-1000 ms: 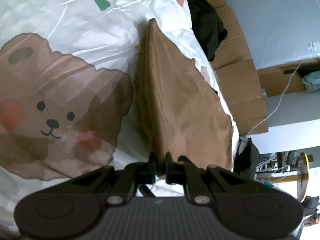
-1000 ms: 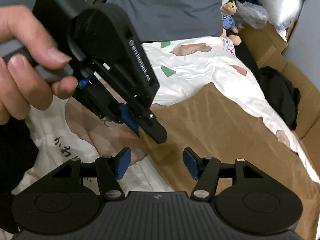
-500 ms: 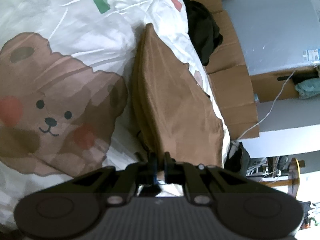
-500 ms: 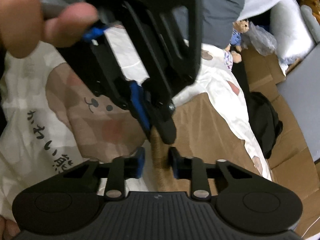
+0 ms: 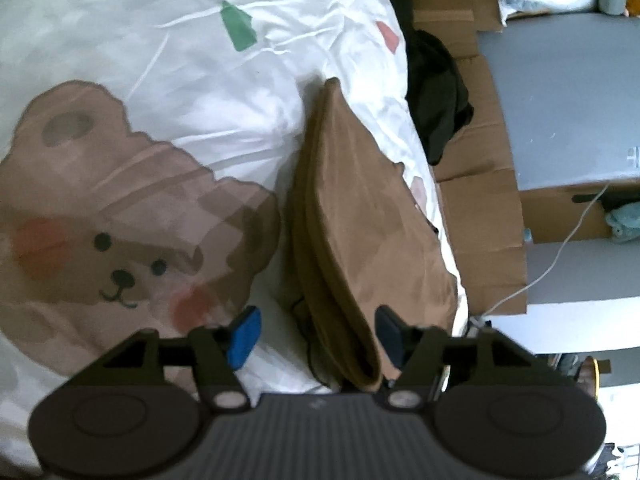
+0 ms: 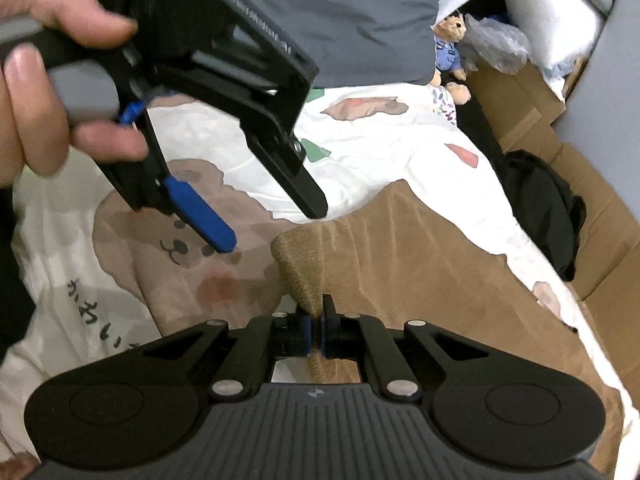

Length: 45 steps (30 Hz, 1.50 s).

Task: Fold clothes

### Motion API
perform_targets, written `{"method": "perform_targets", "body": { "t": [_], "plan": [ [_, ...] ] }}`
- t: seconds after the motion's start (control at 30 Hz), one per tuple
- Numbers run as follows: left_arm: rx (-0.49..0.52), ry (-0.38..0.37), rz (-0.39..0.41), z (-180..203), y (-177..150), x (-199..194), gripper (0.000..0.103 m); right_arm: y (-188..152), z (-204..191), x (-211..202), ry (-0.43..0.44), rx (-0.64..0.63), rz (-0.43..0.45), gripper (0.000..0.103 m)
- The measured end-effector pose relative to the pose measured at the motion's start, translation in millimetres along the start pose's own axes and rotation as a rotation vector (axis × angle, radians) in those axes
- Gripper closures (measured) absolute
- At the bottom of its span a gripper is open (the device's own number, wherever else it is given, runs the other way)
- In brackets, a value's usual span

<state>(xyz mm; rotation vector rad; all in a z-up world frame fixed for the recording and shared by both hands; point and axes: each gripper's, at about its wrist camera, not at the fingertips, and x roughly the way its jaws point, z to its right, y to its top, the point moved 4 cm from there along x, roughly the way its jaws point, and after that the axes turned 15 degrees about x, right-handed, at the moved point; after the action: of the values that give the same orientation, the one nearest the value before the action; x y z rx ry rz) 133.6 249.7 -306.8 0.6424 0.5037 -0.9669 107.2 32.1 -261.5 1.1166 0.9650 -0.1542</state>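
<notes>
Your right tongs point(image 6: 316, 330) pinch the brown garment's point(image 6: 420, 280) corner at lower centre; your left tongs point(image 5: 316, 338) gape, released. That thin pinch could slip, spilling the fold onto the bed point(image 5: 160, 60).

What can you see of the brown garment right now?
The brown garment is plain, matte, soft cloth, folded into stacked layers on the bear-print sheet near the bed's edge. The right gripper pinches one raised corner. The left gripper is open, fingers either side of the near folded end.
</notes>
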Motion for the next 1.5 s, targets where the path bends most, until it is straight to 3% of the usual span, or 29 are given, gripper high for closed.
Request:
{"method": "perform_targets", "body": {
  "t": [0.53,0.87,1.07,1.17,1.3,1.5],
  "plan": [
    [0.024,0.034,-0.082,0.7,40.0,63.7,0.037,11.9,37.5,-3.9,0.16,0.213,-0.006,0.099],
    [0.099,0.052,-0.134,2.6,76.1,105.2,0.04,19.8,65.1,-15.3,0.223,0.379,-0.029,0.099],
    [0.121,0.031,-0.154,5.7,93.7,122.5,0.04,22.4,79.4,-17.9,0.23,0.405,-0.026,0.099],
    [0.137,0.048,-0.143,12.0,105.3,127.5,0.047,23.3,90.1,-20.1,0.228,0.432,-0.017,0.099],
    [0.195,0.112,-0.167,22.0,112.9,137.6,0.085,21.5,99.7,-22.8,0.222,0.457,-0.011,0.099],
    [0.239,0.127,-0.166,37.0,114.1,139.2,0.091,17.8,106.2,-29.7,0.214,0.48,0.002,0.099]
  ]
}}
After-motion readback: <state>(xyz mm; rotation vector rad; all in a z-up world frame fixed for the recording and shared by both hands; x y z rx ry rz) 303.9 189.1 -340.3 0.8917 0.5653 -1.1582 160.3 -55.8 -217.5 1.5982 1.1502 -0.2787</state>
